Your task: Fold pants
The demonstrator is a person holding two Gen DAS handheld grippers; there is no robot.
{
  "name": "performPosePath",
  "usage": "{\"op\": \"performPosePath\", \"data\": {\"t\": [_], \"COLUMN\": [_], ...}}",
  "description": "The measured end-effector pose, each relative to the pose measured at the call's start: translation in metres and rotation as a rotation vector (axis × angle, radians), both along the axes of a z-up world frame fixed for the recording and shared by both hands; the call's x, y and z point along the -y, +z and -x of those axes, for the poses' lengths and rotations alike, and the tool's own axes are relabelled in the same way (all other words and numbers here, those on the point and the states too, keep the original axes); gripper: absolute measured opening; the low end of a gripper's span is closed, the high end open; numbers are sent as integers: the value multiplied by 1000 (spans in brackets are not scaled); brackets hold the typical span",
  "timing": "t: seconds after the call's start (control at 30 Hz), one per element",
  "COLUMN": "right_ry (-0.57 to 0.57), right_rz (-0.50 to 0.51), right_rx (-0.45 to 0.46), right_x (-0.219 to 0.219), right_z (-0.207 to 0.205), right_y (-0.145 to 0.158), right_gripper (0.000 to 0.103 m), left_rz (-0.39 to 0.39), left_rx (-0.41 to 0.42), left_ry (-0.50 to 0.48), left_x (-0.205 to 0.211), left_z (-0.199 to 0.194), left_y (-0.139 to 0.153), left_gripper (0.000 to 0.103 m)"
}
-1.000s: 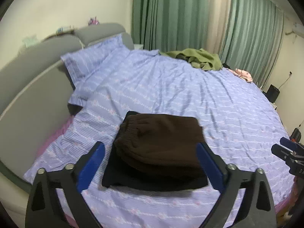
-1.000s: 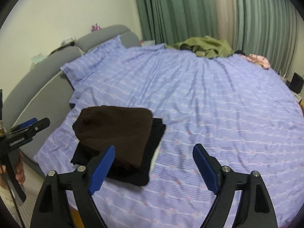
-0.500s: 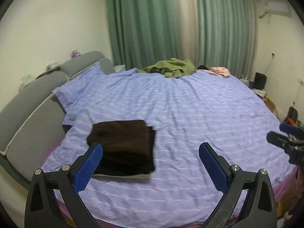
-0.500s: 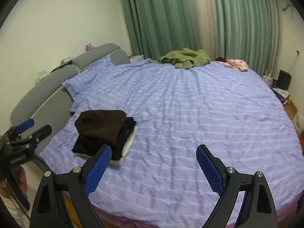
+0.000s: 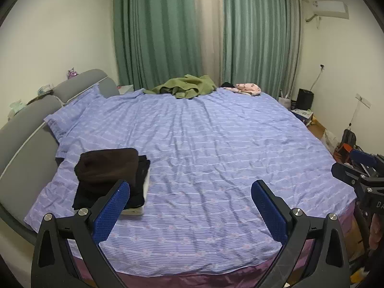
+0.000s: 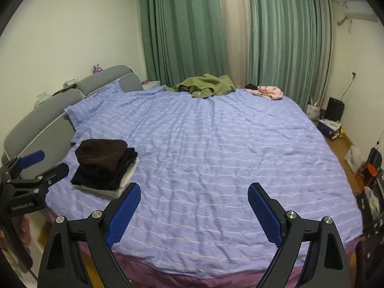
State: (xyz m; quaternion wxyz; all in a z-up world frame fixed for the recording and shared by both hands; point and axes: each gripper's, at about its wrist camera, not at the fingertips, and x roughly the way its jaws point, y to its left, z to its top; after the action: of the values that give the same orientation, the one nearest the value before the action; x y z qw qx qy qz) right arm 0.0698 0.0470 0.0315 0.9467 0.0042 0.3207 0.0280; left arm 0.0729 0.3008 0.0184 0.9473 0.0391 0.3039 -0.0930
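Brown pants [image 5: 108, 165] are sitting folded on top of a small pile [image 6: 105, 180] of dark and white garments, on the bed [image 5: 204, 144] near the headboard [image 5: 26, 120], left of centre in both views. They're looking like thick, fuzzy fabric, prob fleece or knit, folded into a plump rounded block w/ no legs hanging out. The fold is looking done, judging by the neat shape.

Handling, as a guess: soft and light, not slippery, nothing fragile. The block is likely springing open if lifted by one layer only, so the best hold is prob at both short ends, pinching thru all layers, or scooping under the bundle. The top edge by the waistband looks thickest, so a wide bite is needed there.

Left tool [image 5: 189, 206] is hanging released, blue pads [image 5: 112, 206] spread wide, nothing between them, its left pad overlapping the pile's near edge in view but apparently above it. Right tool [image 6: 194, 213] is also released, pads [image 6: 124, 213] wide apart, over bare sheet, well apart from the pants.

Elsewhere: a green garment [image 5: 187, 88] and a pink one [image 6: 266, 91] are lying at the far edge by the curtains [image 5: 168, 36]. Those may be next, can't tell.
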Motion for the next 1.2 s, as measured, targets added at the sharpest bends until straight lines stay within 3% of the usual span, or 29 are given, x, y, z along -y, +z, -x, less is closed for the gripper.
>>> {"op": "performPosePath", "data": {"t": [0.47, 1.2], "right_ry": [15, 18], "right_rz": [-16, -46], "right_rx": [37, 44], "right_x": [32, 50], "right_z": [32, 41], "right_y": [7, 9], "right_gripper": [92, 92], "left_rz": [13, 47], "left_rx": [33, 53], "left_ry": [4, 3], "left_x": [29, 37], "left_z": [28, 41], "left_y": [12, 20], "left_gripper": [103, 103]}}
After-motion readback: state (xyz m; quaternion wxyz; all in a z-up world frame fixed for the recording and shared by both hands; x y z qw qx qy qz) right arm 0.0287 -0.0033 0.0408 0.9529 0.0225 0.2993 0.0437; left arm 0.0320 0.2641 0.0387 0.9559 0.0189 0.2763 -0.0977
